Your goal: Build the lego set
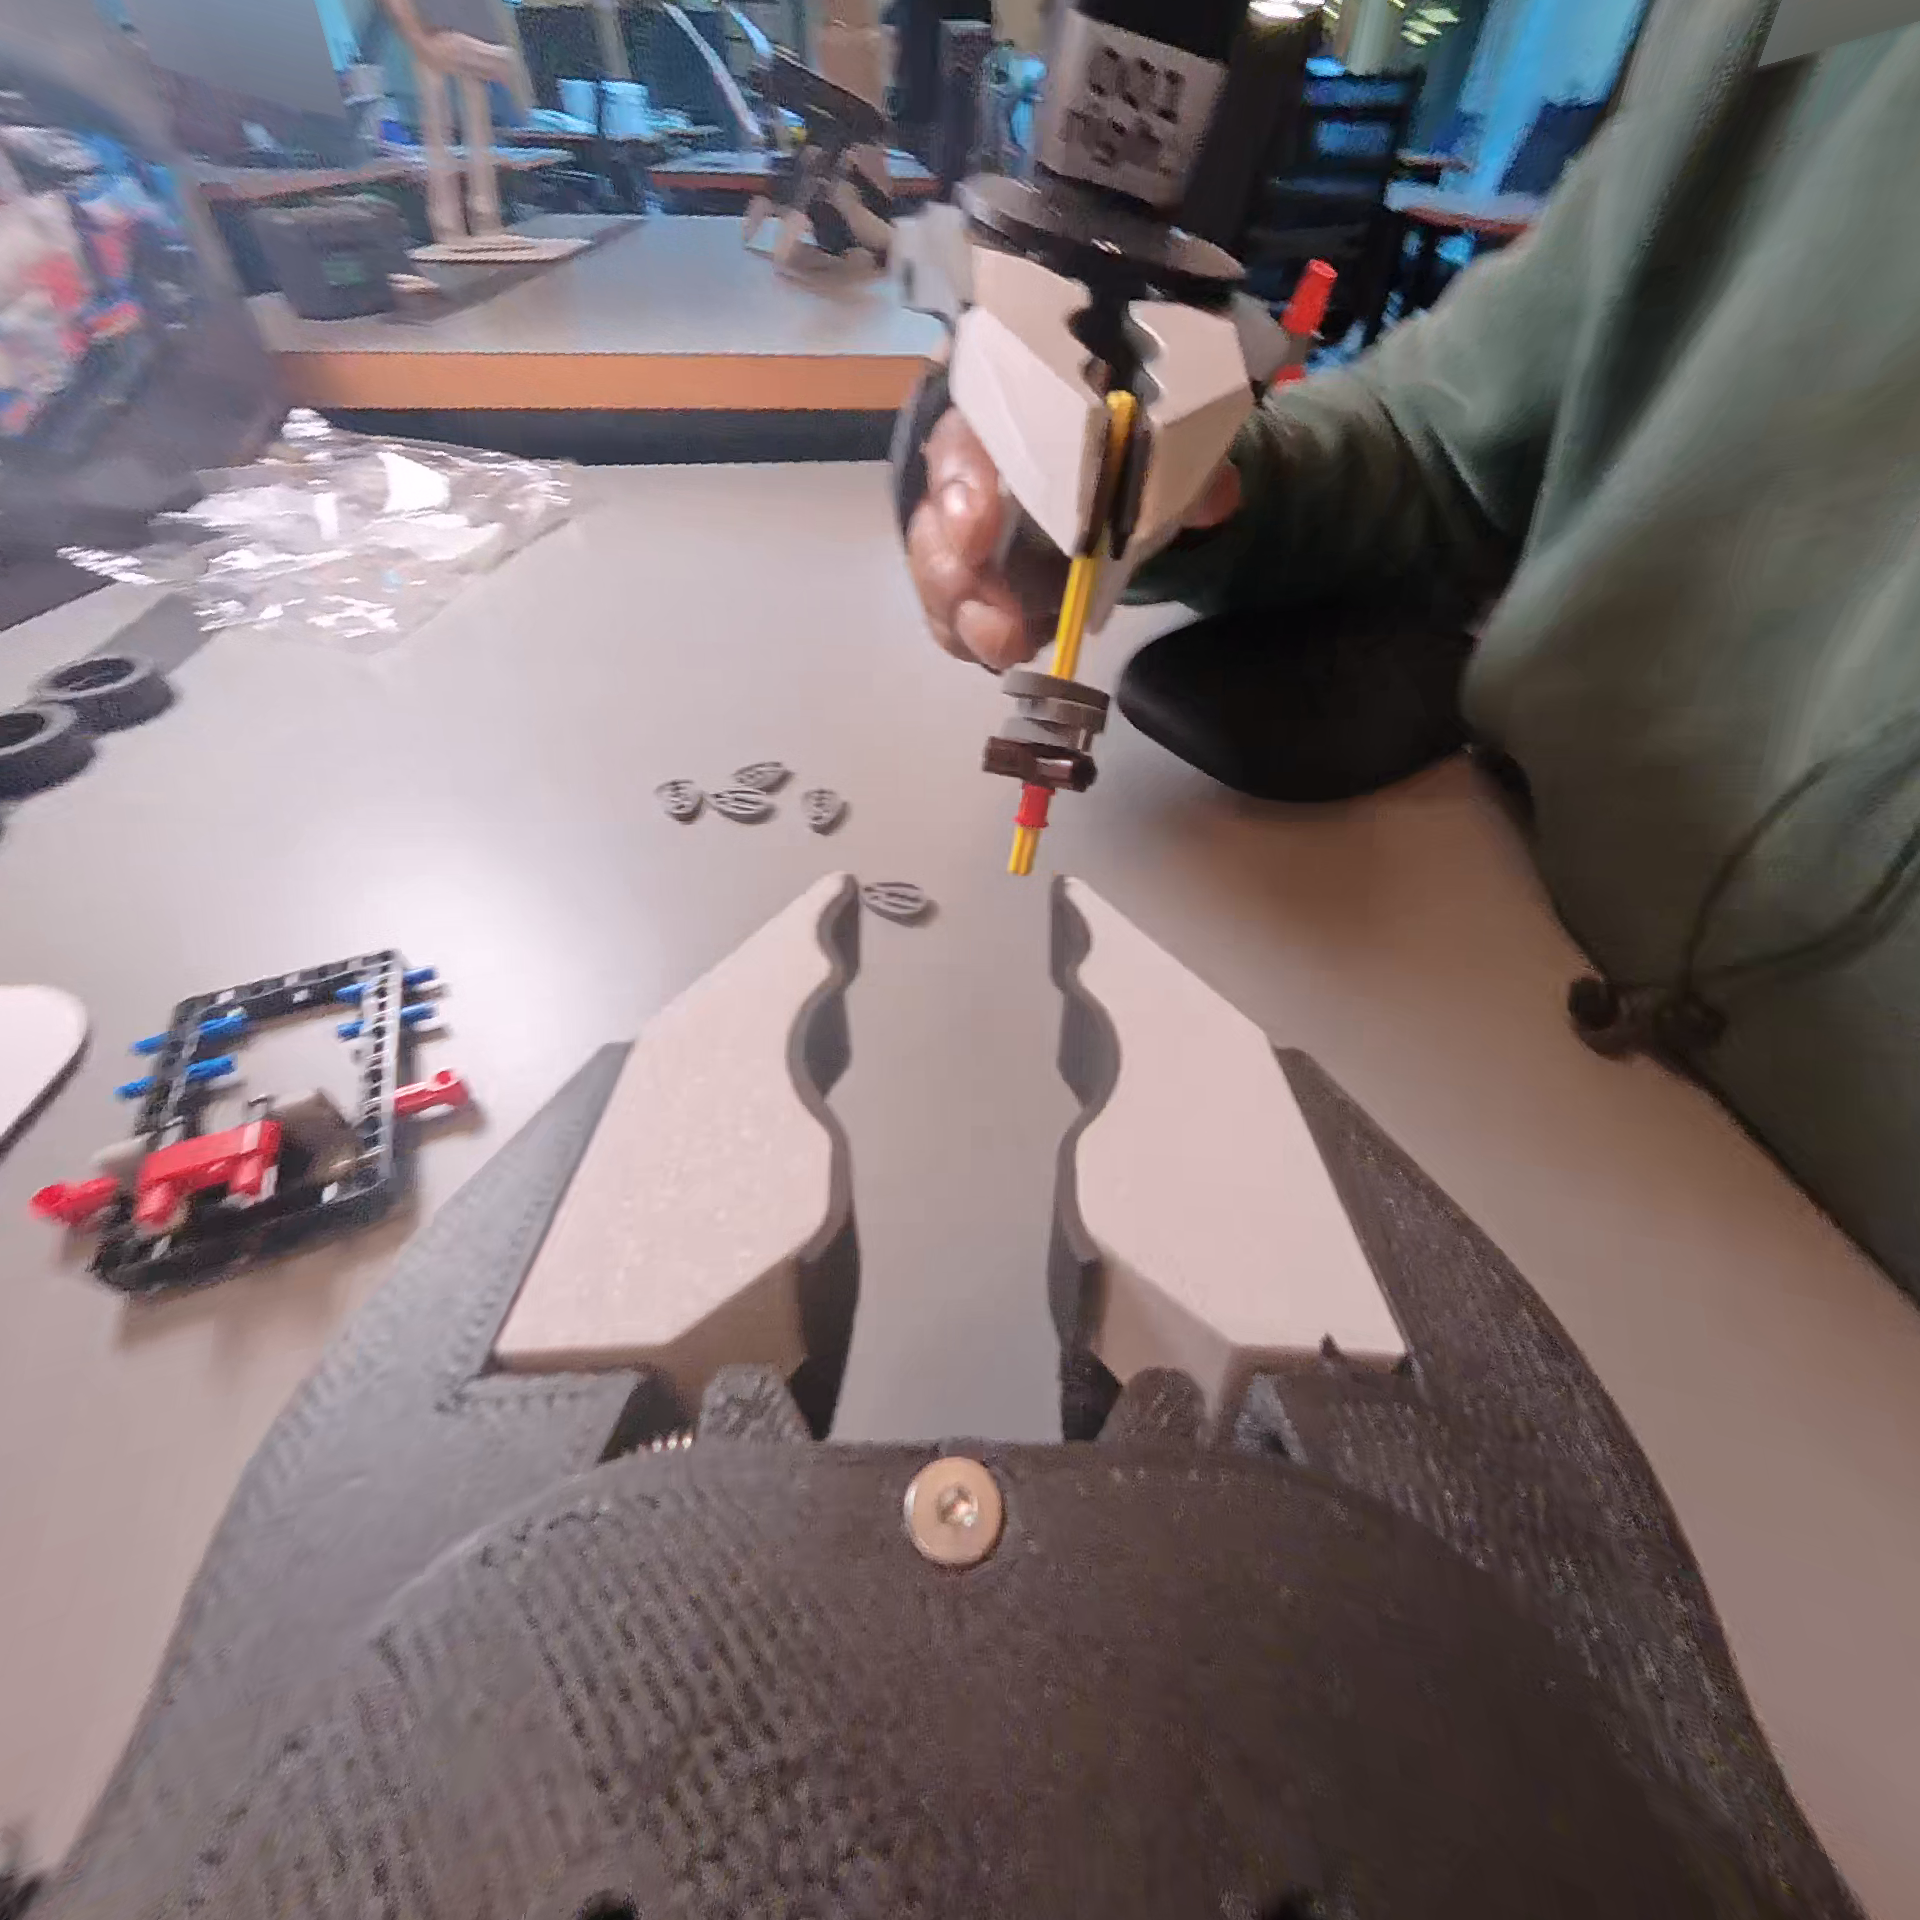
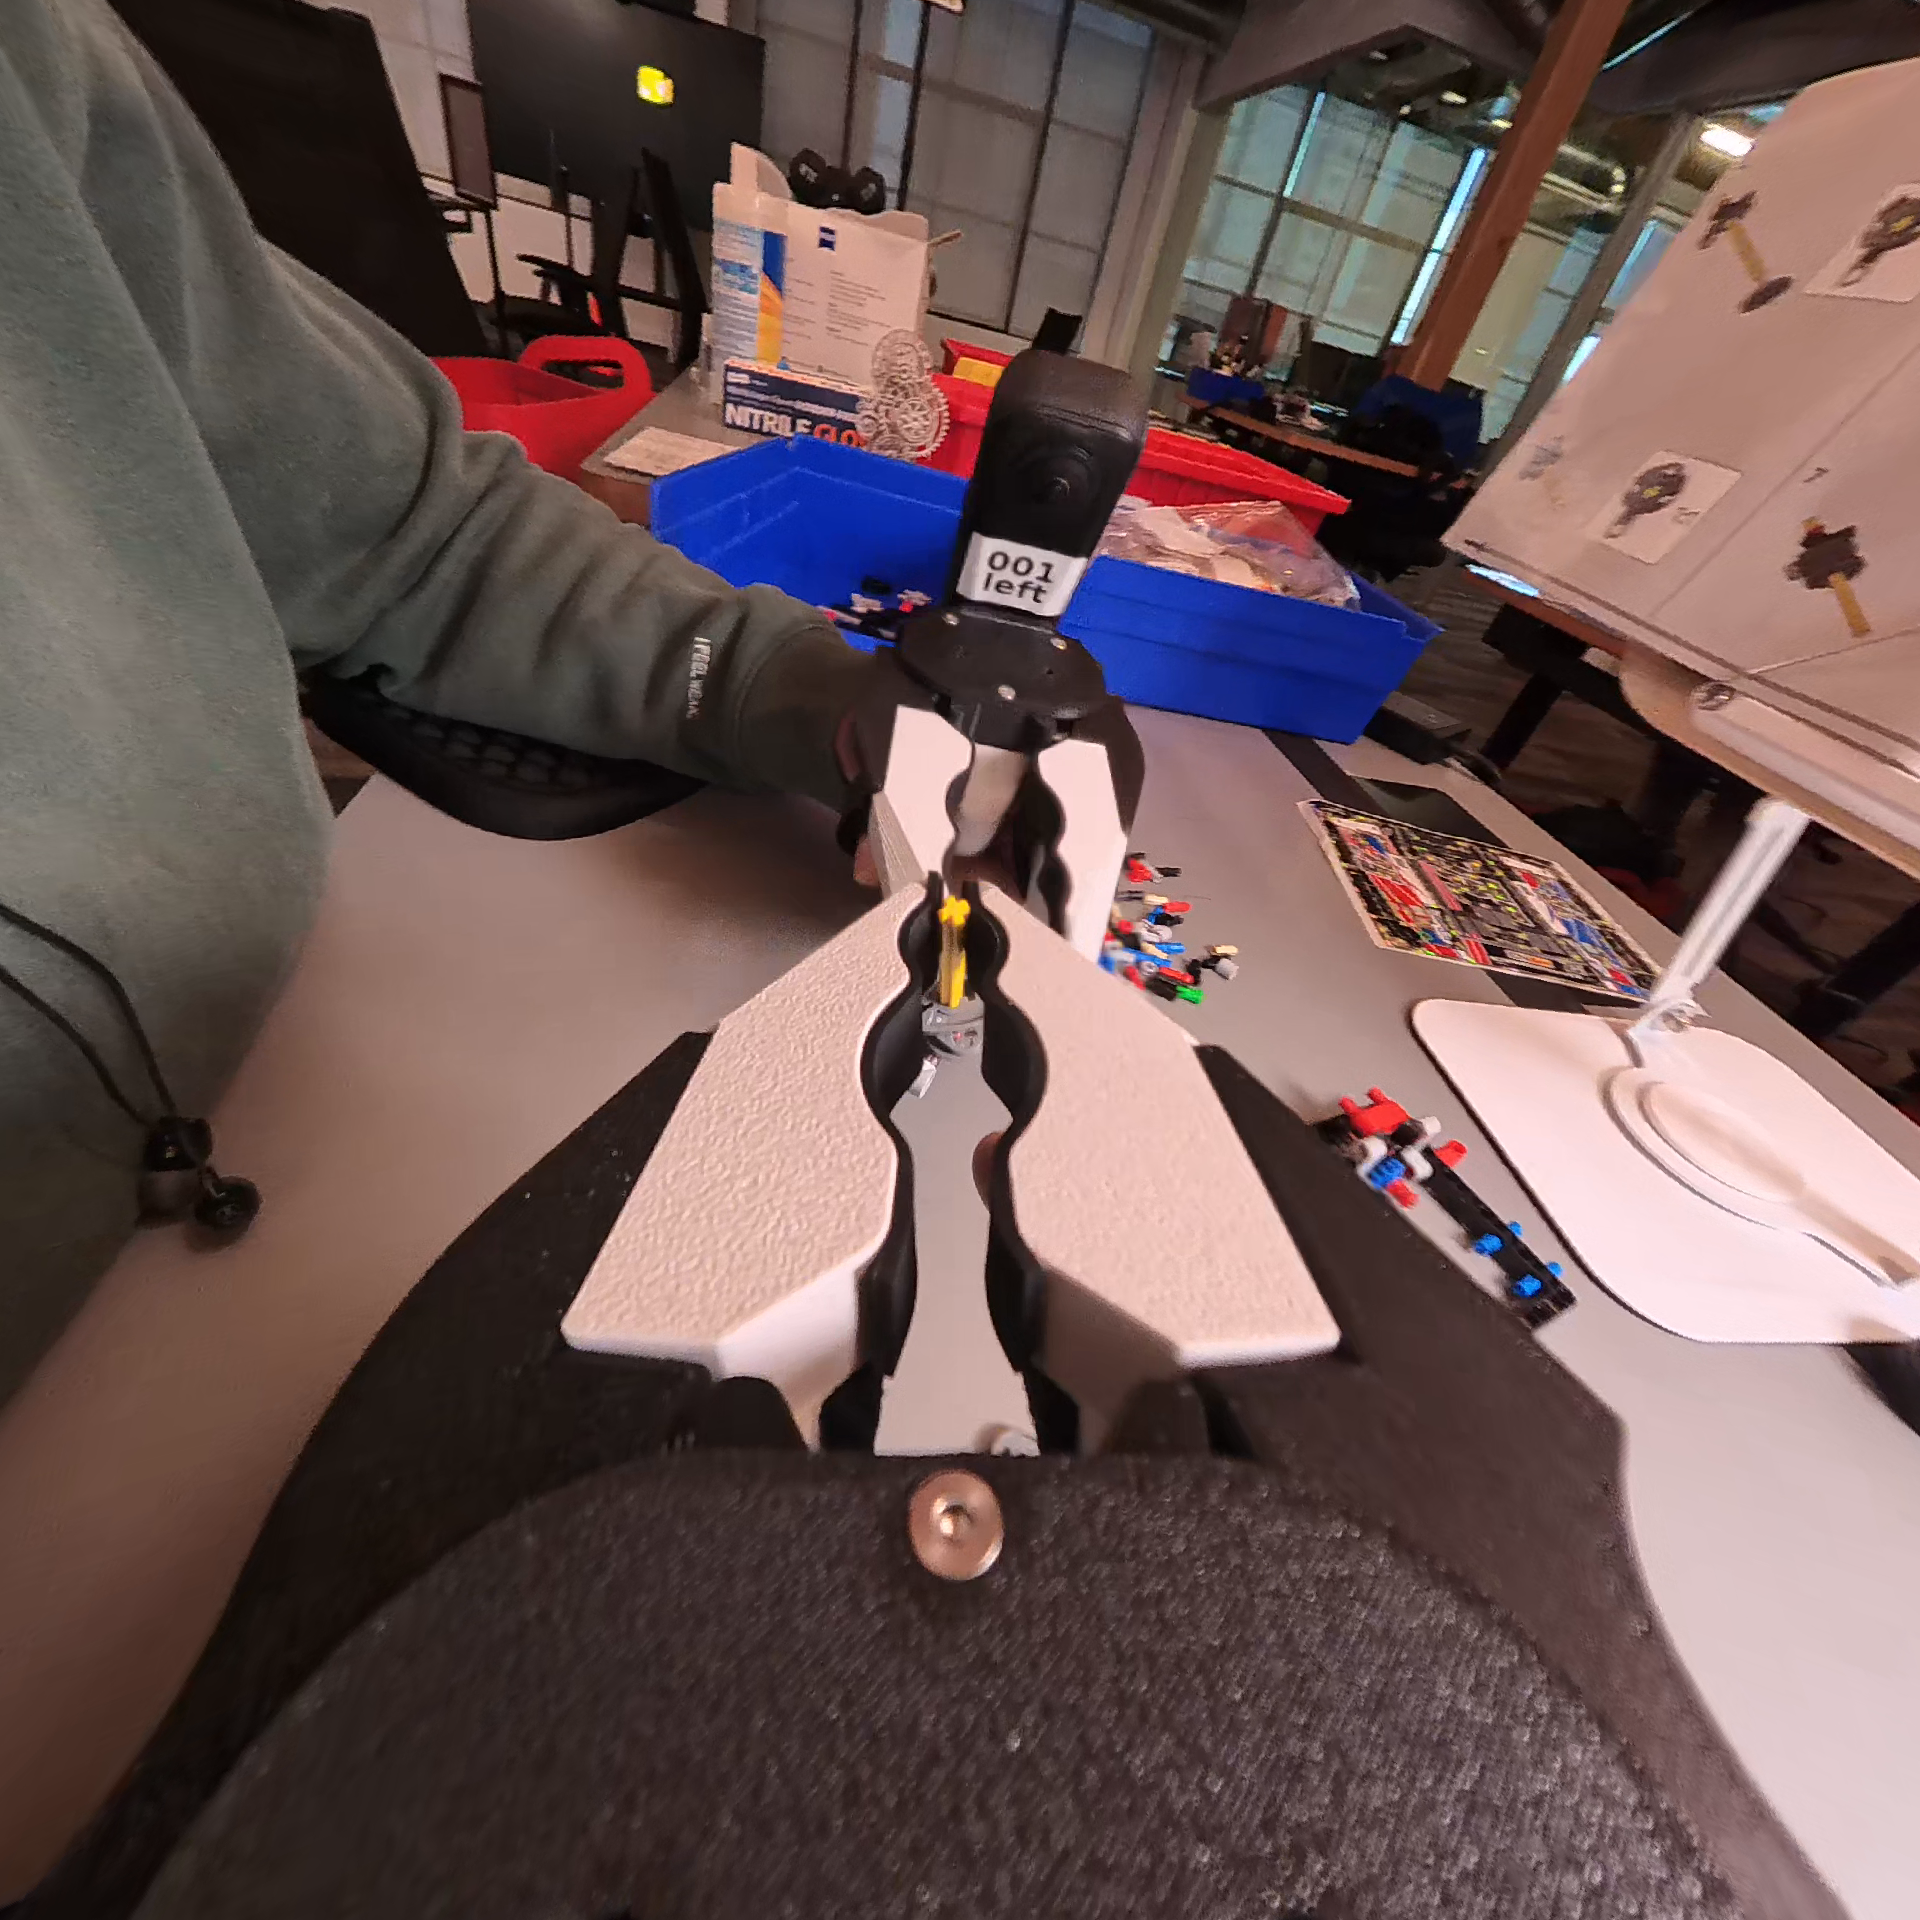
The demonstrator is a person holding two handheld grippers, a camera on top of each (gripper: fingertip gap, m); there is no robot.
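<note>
Between your two grippers, your right gripper [image 1: 1103,540] pinches the yellow axle [image 1: 1049,727]. Your left gripper [image 1: 954,896] is spread wide over little grey pieces [image 1: 743,800]. Far left, the frame [image 1: 281,1101] looks blurry.

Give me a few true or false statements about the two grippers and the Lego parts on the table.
1. The right gripper holds a yellow axle. True.
2. The left gripper holds a tyre. False: it is open and empty.
3. Small grey oval pieces lie on the table. True.
4. The black frame is clamped in the left gripper. False: it lies on the table.
5. The axle is bare. False: dark round parts sit on it.
</note>
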